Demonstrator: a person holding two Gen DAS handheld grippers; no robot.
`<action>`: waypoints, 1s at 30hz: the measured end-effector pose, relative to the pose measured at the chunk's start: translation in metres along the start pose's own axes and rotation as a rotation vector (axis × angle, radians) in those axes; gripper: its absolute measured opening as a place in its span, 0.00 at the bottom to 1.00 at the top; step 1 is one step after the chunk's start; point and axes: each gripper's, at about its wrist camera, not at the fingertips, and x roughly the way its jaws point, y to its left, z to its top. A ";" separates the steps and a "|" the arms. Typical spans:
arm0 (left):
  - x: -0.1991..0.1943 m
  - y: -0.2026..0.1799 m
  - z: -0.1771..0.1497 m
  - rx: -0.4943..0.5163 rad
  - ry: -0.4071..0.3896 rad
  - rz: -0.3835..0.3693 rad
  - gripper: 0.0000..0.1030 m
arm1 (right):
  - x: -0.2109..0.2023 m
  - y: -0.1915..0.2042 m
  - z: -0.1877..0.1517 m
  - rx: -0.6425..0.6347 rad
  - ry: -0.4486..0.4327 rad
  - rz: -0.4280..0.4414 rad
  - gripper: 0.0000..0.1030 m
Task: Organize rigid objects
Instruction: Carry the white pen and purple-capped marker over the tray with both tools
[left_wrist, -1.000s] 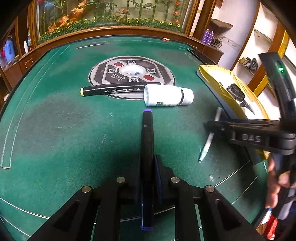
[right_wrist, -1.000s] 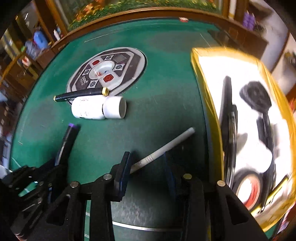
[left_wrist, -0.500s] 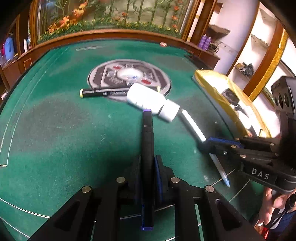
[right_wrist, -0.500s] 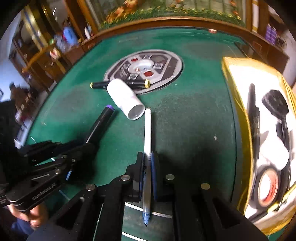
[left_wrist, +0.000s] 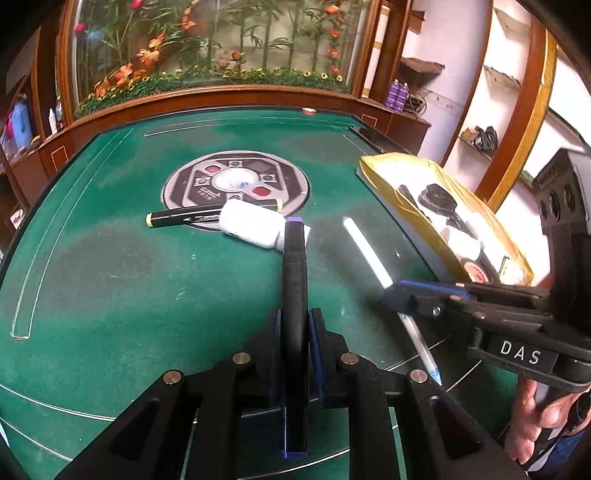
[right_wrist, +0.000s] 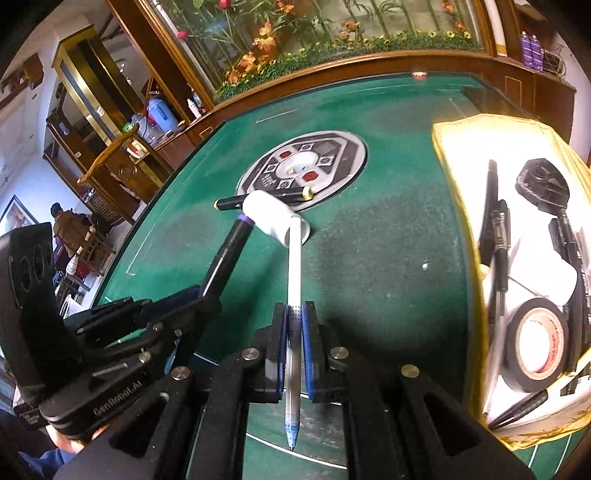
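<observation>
Jaws clamped on both sides: the left gripper (left_wrist: 293, 325) grasps a black marker (left_wrist: 293, 280) with purple ends, the right gripper (right_wrist: 293, 321) pinches a white pen (right_wrist: 294, 273), both lifted over the green surface (left_wrist: 110, 280). "DAS" reads on the right tool, "GenRobot.AI" on the left. A white bottle (left_wrist: 251, 225) lies against a yellow-capped marker (left_wrist: 181, 218); the yellow-lined box (right_wrist: 461, 206) holds tape (right_wrist: 535, 349) and pens.

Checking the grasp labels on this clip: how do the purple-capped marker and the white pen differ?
The purple-capped marker is thick and black; the white pen is slim and pale. The marker sits in the left gripper, the pen in the right gripper. Both are clamped mid-body, lifted above the green table.
</observation>
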 end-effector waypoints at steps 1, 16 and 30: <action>0.001 -0.003 0.000 0.005 0.004 0.006 0.14 | -0.001 -0.003 0.000 0.006 -0.003 0.003 0.07; 0.003 -0.042 0.005 0.093 0.009 0.086 0.14 | -0.025 -0.032 -0.005 0.064 -0.062 0.069 0.07; 0.005 -0.081 0.020 0.161 0.001 0.108 0.14 | -0.059 -0.072 -0.012 0.144 -0.144 0.102 0.07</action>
